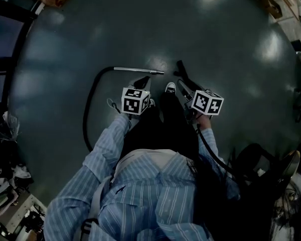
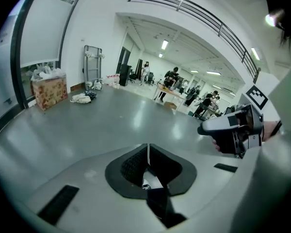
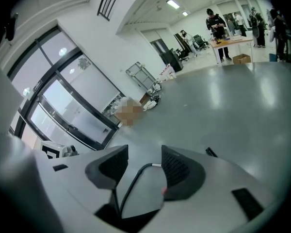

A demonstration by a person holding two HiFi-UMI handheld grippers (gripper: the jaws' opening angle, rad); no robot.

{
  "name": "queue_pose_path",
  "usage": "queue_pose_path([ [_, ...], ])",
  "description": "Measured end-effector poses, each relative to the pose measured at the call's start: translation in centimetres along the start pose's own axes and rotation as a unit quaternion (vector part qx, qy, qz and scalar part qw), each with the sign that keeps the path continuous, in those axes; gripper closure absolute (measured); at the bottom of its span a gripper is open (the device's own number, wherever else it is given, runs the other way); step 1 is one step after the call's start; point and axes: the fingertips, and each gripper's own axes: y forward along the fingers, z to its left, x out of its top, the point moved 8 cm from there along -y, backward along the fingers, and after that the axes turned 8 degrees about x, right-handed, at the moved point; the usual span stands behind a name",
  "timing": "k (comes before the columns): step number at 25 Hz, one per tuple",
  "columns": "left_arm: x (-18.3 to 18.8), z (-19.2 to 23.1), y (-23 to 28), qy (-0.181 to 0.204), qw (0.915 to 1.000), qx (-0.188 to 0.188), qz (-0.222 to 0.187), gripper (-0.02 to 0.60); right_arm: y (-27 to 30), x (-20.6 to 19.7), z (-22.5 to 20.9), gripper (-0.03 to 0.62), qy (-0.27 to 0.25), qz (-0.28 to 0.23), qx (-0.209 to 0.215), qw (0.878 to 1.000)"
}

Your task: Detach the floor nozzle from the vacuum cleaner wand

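In the head view the silver wand [image 1: 138, 71] lies on the dark floor, its black hose [image 1: 89, 109] curving off its left end. A black part, seemingly the floor nozzle [image 1: 182, 73], lies apart from the wand's right tip. My left gripper [image 1: 141, 83] hangs above the wand; its pads [image 2: 148, 159] meet with nothing between them. My right gripper [image 1: 186, 91] hovers over the black part. Its jaws [image 3: 144, 166] stand open and empty, and the hose [image 3: 132, 183] shows far below through the gap.
The person's shoes [image 1: 169, 88] stand just behind the wand. Another black hose [image 1: 210, 152] runs back right toward dark equipment [image 1: 263, 167]. Clutter lines the floor's left edge [image 1: 10, 195]. A cardboard box [image 2: 48, 92] and distant people at tables [image 2: 172, 84] sit across the hall.
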Motion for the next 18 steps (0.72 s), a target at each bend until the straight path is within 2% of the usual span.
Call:
queue_pose_path([
  [5,1.3,-2.3,-3.3,0.036,0.9986,-0.011,-0.036,0.566,-1.4,-1.9,3.0,0.375,0.003,-0.007,-0.009,1.0],
  [12,-1.4,-6.0,-7.0,0.021,0.9984,-0.035,-0.039,0.566,-4.1,-5.7,6.1,0.376,0.014,-0.013,0.016,1.0],
  [18,-1.8,-11.3,-7.7,0.027,0.9977,-0.034,-0.052,0.566,-8.9,-6.6,4.7,0.376,-0.002,-0.009,0.019,1.0],
])
